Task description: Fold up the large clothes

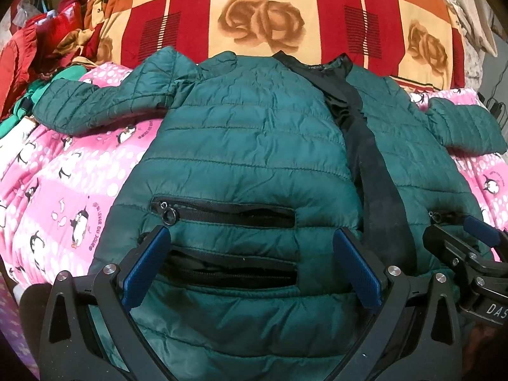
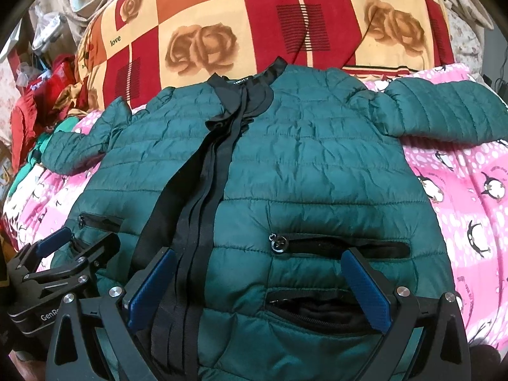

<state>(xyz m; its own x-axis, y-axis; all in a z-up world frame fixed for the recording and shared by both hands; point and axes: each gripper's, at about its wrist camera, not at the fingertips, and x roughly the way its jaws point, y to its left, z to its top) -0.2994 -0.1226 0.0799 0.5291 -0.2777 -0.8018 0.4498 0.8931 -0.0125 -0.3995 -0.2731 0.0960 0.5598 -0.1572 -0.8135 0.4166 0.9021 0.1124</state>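
Observation:
A dark green quilted jacket (image 1: 247, 133) lies spread front-up on the bed, collar far, hem toward me, with a black zipper band (image 1: 374, 171) down its middle and both sleeves out to the sides. It also shows in the right wrist view (image 2: 317, 165). My left gripper (image 1: 250, 254) is open over the left pockets (image 1: 228, 212) near the hem. My right gripper (image 2: 260, 273) is open over the right pocket (image 2: 343, 244) and the zipper band (image 2: 197, 209). Each gripper shows at the edge of the other's view, the right one (image 1: 470, 247) and the left one (image 2: 70, 250).
The jacket rests on a pink penguin blanket (image 1: 63, 171). Behind it is a red, orange and cream checked rose quilt (image 1: 254, 9). A heap of red and green clothes (image 1: 47, 41) lies at the far left.

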